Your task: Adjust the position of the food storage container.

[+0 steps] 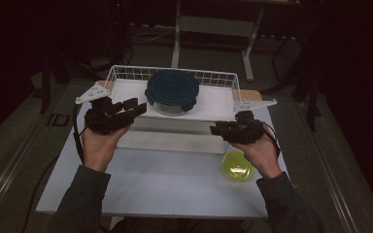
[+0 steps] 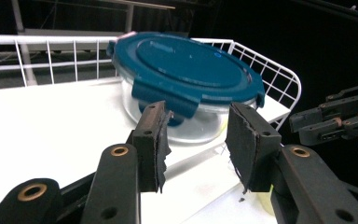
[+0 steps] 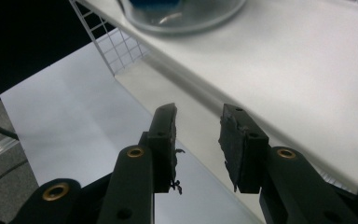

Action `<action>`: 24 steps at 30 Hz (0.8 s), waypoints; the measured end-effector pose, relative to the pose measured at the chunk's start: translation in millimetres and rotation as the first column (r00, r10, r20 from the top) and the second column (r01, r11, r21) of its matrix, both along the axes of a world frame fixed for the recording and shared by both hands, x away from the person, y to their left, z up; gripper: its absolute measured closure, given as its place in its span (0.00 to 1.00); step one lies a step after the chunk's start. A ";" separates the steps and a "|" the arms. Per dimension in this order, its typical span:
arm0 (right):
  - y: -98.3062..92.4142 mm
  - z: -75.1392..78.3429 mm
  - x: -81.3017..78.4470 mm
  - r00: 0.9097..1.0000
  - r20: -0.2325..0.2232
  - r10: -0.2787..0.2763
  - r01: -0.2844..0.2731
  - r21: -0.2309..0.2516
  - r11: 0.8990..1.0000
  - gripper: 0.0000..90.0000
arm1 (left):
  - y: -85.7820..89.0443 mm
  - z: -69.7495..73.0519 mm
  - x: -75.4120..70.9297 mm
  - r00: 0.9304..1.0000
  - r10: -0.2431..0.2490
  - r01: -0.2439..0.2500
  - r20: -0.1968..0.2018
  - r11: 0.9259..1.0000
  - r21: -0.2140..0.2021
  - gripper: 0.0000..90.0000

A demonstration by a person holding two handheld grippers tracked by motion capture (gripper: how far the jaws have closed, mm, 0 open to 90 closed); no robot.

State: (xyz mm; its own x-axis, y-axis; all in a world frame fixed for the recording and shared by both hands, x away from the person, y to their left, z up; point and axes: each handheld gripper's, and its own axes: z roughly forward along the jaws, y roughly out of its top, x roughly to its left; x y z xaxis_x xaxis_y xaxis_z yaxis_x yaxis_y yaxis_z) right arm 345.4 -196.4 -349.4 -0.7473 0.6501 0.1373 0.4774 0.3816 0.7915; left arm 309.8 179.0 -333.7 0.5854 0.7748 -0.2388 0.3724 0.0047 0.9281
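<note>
Both grippers empty. Left gripper (image 2: 196, 140) jaws apart, aimed at the container's (image 1: 172, 92) blue lid (image 2: 186, 65) latch, likely to unclip. Container sits on wire rack shelf (image 1: 213, 102). Right gripper (image 3: 198, 140) jaws apart, near shelf edge.

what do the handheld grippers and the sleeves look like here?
Left gripper and right gripper: black bodies, two black jaws with worn, frayed black pads, brass-coloured pivot rings, a grey three-cornered plate on top, black trailing cables. Sleeves are dark grey-green.

Open tabletop (image 1: 165, 179) in front, wire rack (image 1: 126, 73) walling the back.
</note>
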 end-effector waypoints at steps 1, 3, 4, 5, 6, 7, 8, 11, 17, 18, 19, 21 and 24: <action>-0.5 -2.8 -1.7 1.000 -0.001 0.000 0.000 -0.001 1.000 0.73 | 0.2 -2.7 -1.6 1.000 -0.001 0.001 -0.001 1.000 -0.003 0.65; -1.0 -8.8 -5.6 1.000 0.000 0.003 -0.003 -0.011 1.000 0.72 | 0.5 -8.7 -5.2 1.000 0.000 0.000 -0.001 1.000 0.004 0.64; -1.2 -12.0 -8.0 1.000 0.000 0.004 -0.004 -0.016 1.000 0.72 | 0.4 -12.3 -6.7 1.000 0.002 -0.002 -0.001 1.000 0.011 0.64; -1.4 -15.5 -10.4 1.000 -0.001 0.006 -0.006 -0.017 1.000 0.72 | 0.1 -16.2 -8.2 1.000 0.004 -0.003 -0.003 1.000 0.017 0.64; -1.7 -19.3 -12.9 1.000 -0.004 0.007 -0.008 -0.013 1.000 0.72 | 0.1 -20.3 -9.7 1.000 0.003 -0.003 -0.008 1.000 0.021 0.64; -2.3 -23.3 -15.3 1.000 -0.006 0.010 -0.010 -0.012 1.000 0.72 | 0.0 -24.5 -11.0 1.000 -0.001 0.001 -0.014 1.000 0.024 0.64; -2.7 -27.7 -17.7 1.000 -0.010 0.011 -0.011 -0.013 1.000 0.72 | -0.3 -28.6 -12.4 1.000 -0.002 0.003 -0.021 0.999 0.034 0.63; -5.0 -41.5 -25.3 1.000 -0.022 0.014 -0.014 -0.022 1.000 0.72 | -0.2 -38.9 -17.3 1.000 -0.001 0.002 -0.029 0.998 0.056 0.63; -16.6 -67.5 -37.0 0.999 -0.041 -0.003 0.002 -0.030 1.000 0.72 | 1.4 -58.3 -27.6 0.999 0.002 0.001 -0.050 0.998 0.066 0.63; -19.7 -71.5 -37.7 0.999 -0.042 -0.013 0.012 -0.030 0.999 0.72 | 0.9 -62.1 -29.4 0.999 0.006 -0.002 -0.053 0.998 0.069 0.63; -22.9 -75.1 -38.1 0.999 -0.045 -0.026 0.024 -0.032 0.999 0.72 | 0.5 -66.0 -31.0 0.998 0.005 0.000 -0.056 0.997 0.076 0.63; -30.3 -82.3 -37.9 0.998 -0.042 -0.055 0.054 -0.037 0.998 0.73 | -0.8 -74.5 -34.4 0.998 0.008 -0.002 -0.065 0.996 0.091 0.62; -42.4 -91.3 -36.5 0.995 -0.045 -0.092 0.089 -0.051 0.995 0.79 | -2.6 -89.0 -39.9 0.997 0.016 -0.008 -0.081 0.994 0.108 0.62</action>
State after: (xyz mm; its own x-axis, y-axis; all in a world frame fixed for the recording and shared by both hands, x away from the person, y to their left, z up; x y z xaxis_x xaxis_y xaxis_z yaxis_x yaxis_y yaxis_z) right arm 308.9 -238.9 -440.7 -0.6785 0.7216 0.1374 0.5479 0.3725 0.7490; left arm 269.9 176.4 -422.6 0.5579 0.8054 -0.2002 0.4475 -0.0888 0.8899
